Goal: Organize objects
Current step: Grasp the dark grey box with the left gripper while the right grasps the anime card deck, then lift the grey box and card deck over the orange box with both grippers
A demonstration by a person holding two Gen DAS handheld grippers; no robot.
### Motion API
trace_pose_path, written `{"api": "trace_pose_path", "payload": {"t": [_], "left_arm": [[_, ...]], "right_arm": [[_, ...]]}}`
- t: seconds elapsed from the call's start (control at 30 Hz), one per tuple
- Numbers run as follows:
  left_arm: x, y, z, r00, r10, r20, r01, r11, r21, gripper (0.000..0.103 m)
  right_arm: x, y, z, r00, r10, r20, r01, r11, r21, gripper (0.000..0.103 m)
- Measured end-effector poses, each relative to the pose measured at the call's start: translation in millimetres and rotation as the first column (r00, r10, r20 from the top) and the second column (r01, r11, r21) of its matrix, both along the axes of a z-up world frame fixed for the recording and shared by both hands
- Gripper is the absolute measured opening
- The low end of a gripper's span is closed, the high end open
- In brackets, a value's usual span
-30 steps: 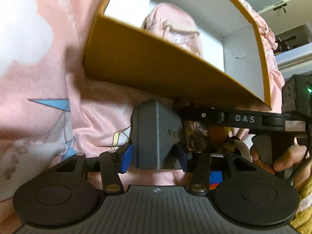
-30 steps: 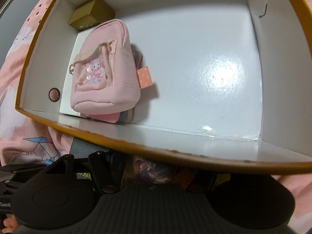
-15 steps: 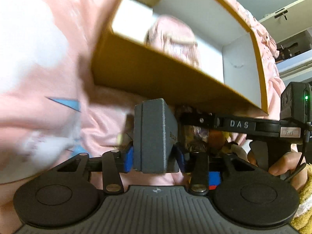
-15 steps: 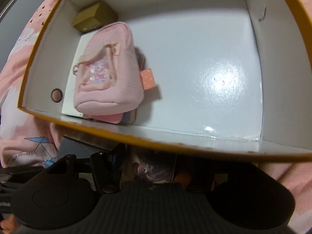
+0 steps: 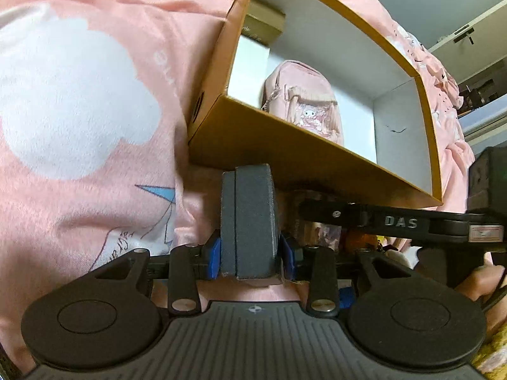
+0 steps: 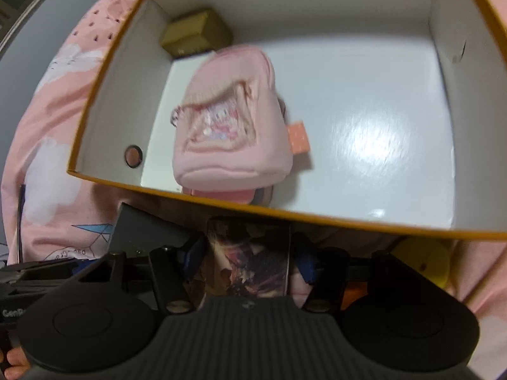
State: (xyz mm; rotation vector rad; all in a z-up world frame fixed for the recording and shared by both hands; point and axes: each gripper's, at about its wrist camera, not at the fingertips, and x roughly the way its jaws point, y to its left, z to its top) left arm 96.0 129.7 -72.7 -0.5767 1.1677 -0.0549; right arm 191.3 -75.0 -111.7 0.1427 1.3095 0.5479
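My left gripper (image 5: 250,253) is shut on a dark grey box (image 5: 248,221), held upright just in front of the near wall of an orange cardboard box (image 5: 285,148) with a white inside. My right gripper (image 6: 248,256) is shut on a card with a dark printed picture (image 6: 250,259), just below the orange box's near rim (image 6: 317,217). Inside the box lie a pink mini backpack (image 6: 231,126) on a white flat item, and a small gold box (image 6: 196,31) in the far left corner. The backpack (image 5: 304,107) and gold box (image 5: 263,25) also show in the left wrist view.
The orange box rests on a pink blanket (image 5: 79,95) with white clouds and a blue paper-plane print. The right gripper's body (image 5: 396,221) crosses the left wrist view at right. A yellow object (image 6: 424,262) lies beside the box at lower right. Furniture stands at far right.
The left gripper has turned and drawn back with the grey box, so the orange box now shows more of its inside. The right gripper has shifted right and lifted slightly with the card.
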Motion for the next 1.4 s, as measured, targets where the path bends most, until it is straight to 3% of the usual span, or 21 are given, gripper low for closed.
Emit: {"api": "trace_pose_path", "payload": {"t": [0.1,0.5,0.6,0.63,0.83,1.13,1.4], "left_arm": [[-1,0,0,1.0,-0.007,-0.002,0.007,1.0,0.006,0.044],[3,4,4,0.999,-0.034,-0.019,0.034,0.999,-0.004,0.047],[2,1,6,0.999,-0.044,-0.03,0.044,0.999,0.003,0.045],[2,1,7,0.998,-0.049,-0.031,0.049,0.999,0.005,0.04],[-2,2,8,0.999,-0.033,-0.017,0.033,0.999,-0.006,0.039],[-21,2,43,0.995,-0.028,0.1,0.029,1.0,-0.008,0.039],[-24,-4,83,0.971,-0.052,0.234,0.058,0.998,-0.019,0.039]], "right_arm": [[-5,1,-9,0.999,-0.012,-0.042,0.011,1.0,-0.019,0.061],[-18,9,-8,1.0,0.026,-0.013,-0.027,0.998,-0.052,0.063],[-22,12,-8,0.999,0.048,-0.001,-0.048,0.996,-0.071,0.063],[-23,10,-10,0.998,0.055,0.004,-0.055,0.996,-0.075,0.063],[-27,10,-9,0.997,0.064,0.032,-0.061,0.995,-0.082,0.062],[-52,-12,30,0.985,0.055,0.163,-0.044,0.997,-0.068,0.062],[-64,-33,72,0.972,0.037,0.23,-0.038,0.999,-0.003,0.062]]}}
